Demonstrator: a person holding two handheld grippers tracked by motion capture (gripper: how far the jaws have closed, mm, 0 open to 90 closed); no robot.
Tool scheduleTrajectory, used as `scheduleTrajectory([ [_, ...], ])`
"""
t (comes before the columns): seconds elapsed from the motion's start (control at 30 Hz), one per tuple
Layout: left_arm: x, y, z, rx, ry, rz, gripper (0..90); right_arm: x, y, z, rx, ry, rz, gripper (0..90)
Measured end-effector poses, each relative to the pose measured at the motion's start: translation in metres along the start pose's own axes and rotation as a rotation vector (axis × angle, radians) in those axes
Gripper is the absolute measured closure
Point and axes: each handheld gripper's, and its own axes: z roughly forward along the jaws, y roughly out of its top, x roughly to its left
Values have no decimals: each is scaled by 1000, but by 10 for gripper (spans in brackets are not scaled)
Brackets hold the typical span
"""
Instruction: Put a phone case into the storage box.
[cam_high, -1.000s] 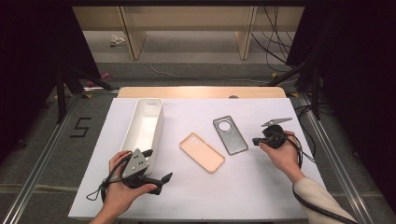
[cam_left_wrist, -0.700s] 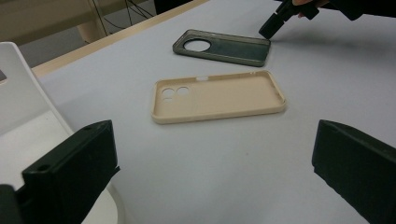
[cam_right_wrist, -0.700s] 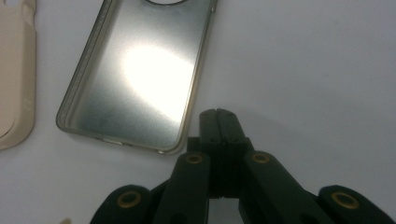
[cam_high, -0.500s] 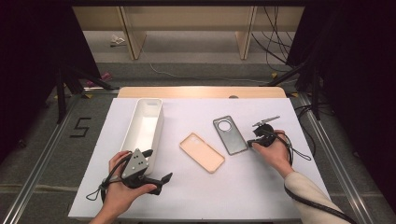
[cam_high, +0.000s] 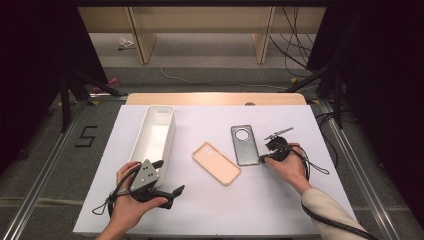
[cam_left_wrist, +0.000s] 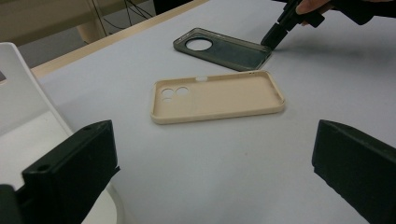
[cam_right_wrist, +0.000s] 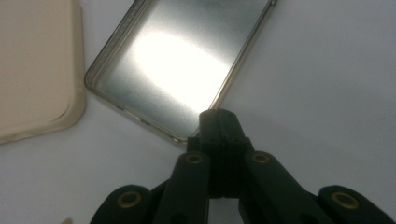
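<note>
on the white desk (cam_high: 210, 210), two phone cases are laid flat with their hollow sides up, so that their thin rims are offered for a pinch: a grey case (cam_high: 245, 145) to the right and a beige case (cam_high: 216, 163) just beside it, apart from it. a white bin (cam_high: 154, 134) is stood lengthwise at the left, presumably as the place where the cases are to be dropped. the right gripper (cam_high: 264, 158) is brought low to the near right corner of the grey case, and in the right gripper view its fingers (cam_right_wrist: 217, 122) are seen pressed together at that corner's rim; whether the rim is actually pinched between them cannot be told. the left gripper (cam_high: 172, 192) is held near the bin's close end, its fingers (cam_left_wrist: 74, 158) spread wide and holding nothing.
</note>
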Motion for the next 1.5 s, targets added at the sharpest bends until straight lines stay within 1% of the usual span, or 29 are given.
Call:
scheduleTrajectory([
  [0.1, 0, 0, 0, 0, 0, -1, 0, 2, 0, 1, 2, 3, -8, 900],
  [0.33, 0, 0, 0, 0, -1, 0, 0, 4, 0, 1, 3, 14, 0, 900],
  [0.47, 0, 0, 0, 0, -1, 0, 0, 5, 1, 1, 2, 13, -14, 900],
  [0.9, 0, 0, 0, -2, -1, 1, 0, 8, 2, 2, 3, 25, -17, 900],
  [1.0, 0, 0, 0, -2, -1, 1, 0, 8, 2, 2, 5, 27, -21, 900],
  [1.03, 0, 0, 0, -3, -1, 1, 0, 8, 2, 2, 8, 22, -29, 900],
  [1.1, 0, 0, 0, -4, -2, 0, 0, 8, 3, 0, 7, -11, -77, 900],
  [1.13, 0, 0, 0, -4, -2, 0, 0, 8, 4, -3, -1, -28, -114, 878],
  [1.17, 0, 0, -1, -4, -2, 1, 0, 8, 6, -5, -7, -41, -158, 826],
  [1.2, -1, 0, 0, -4, -3, 1, 0, 9, 8, -7, 4, -45, -210, 770],
  [1.23, -1, 0, 0, -2, -3, 2, 0, 10, 10, -9, 13, -44, -272, 719],
  [1.3, -1, 0, 0, -1, -3, 3, 0, 14, 13, -10, 15, -52, -406, 603],
  [1.33, -1, 0, 0, -2, -2, 2, 0, 16, 14, -10, 31, -55, -460, 538],
  [1.37, -1, 0, 0, -2, -2, 2, 0, 20, 17, -10, 55, -74, -536, 507],
  [1.43, -1, 0, 0, -2, -3, 3, 0, 27, 20, -11, 67, -91, -614, 464],
  [1.47, -1, 0, 0, -2, -3, 3, 0, 27, 20, -11, 67, -91, -614, 464],
  [1.5, -1, 0, 0, -2, -3, 2, 0, 33, 23, -9, 99, -84, -671, 438],
])
